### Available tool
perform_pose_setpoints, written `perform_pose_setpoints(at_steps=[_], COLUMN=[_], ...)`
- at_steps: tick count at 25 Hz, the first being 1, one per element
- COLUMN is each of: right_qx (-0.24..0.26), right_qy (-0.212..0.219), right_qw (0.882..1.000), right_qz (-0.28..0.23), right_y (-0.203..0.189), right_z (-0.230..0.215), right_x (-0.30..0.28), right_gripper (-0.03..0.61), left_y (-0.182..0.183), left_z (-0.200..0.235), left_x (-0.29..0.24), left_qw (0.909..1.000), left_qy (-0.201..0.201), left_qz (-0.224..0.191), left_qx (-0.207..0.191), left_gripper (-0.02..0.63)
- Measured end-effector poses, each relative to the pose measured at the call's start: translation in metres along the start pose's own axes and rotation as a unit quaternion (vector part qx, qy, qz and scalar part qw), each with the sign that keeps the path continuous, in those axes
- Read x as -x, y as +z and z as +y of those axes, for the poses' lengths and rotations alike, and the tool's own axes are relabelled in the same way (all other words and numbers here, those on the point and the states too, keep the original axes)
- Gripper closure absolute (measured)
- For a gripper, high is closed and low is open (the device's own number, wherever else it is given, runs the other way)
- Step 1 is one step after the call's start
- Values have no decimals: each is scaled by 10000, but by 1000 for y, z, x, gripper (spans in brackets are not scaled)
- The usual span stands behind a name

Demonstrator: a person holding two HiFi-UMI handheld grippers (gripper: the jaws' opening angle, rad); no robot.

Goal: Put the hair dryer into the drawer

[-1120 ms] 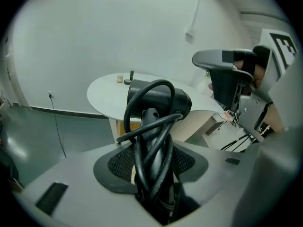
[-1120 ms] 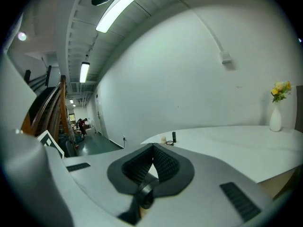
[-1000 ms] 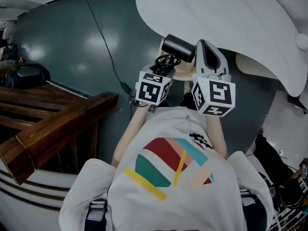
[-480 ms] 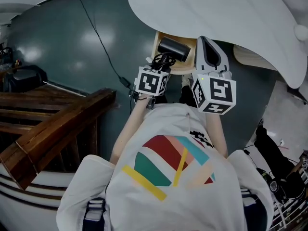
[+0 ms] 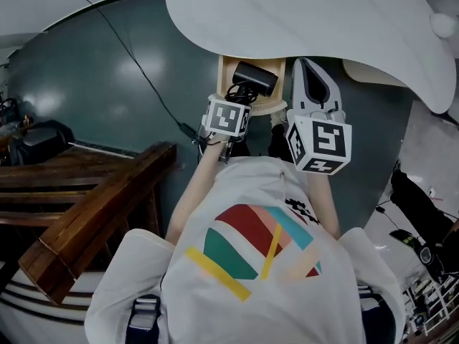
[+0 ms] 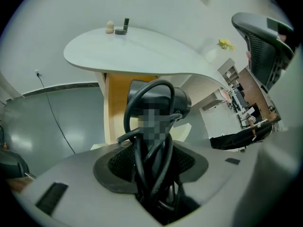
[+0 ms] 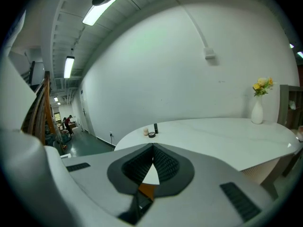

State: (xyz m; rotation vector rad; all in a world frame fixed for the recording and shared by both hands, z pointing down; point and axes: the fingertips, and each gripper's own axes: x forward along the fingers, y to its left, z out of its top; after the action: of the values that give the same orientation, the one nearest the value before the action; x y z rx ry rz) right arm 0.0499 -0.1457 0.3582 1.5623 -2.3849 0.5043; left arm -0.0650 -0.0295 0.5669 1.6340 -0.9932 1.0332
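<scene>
Black hair dryer (image 5: 255, 78), cord (image 6: 127, 118) looped round it, sits clenched in the left gripper (image 5: 239, 97) jaws, body pointing ahead into the open wooden drawer (image 5: 225, 74) under the white surface (image 5: 323, 20); the farther right gripper (image 7: 152, 149) jaws are closed, empty.

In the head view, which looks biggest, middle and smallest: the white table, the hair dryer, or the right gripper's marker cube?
1. white table: biggest by far.
2. marker cube on the right gripper: looks bigger than the hair dryer, but it is nearer the camera, so that may be a trick.
3. hair dryer: looks smallest.
</scene>
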Motion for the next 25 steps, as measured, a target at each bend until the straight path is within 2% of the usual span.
perform_pose_setpoints(at_steps=[3, 7, 14, 21, 25], right_qx=[-155, -242, -480, -576, -589], right_qy=[-283, -574, -837, -1095, -1208], right_qw=[9995, 9980, 9952, 9919, 9900], right_qz=[57, 85, 166, 273, 437], right_y=[-4, -8, -17, -20, -26], right_z=[-21, -42, -60, -67, -72], right_x=[4, 6, 8, 11, 12], right_gripper=[566, 566, 566, 566, 566], left_y=[2, 9, 27, 56, 76], left_z=[0, 5, 12, 17, 21], left_x=[-10, -25, -54, -72, -76], left_qw=[9997, 9985, 9963, 9944, 9943], left_qy=[-15, 97, 124, 177, 245], left_qz=[238, 448, 724, 477, 161], left_qx=[-42, -306, -443, -928, -1023], left_gripper=[407, 407, 407, 407, 407])
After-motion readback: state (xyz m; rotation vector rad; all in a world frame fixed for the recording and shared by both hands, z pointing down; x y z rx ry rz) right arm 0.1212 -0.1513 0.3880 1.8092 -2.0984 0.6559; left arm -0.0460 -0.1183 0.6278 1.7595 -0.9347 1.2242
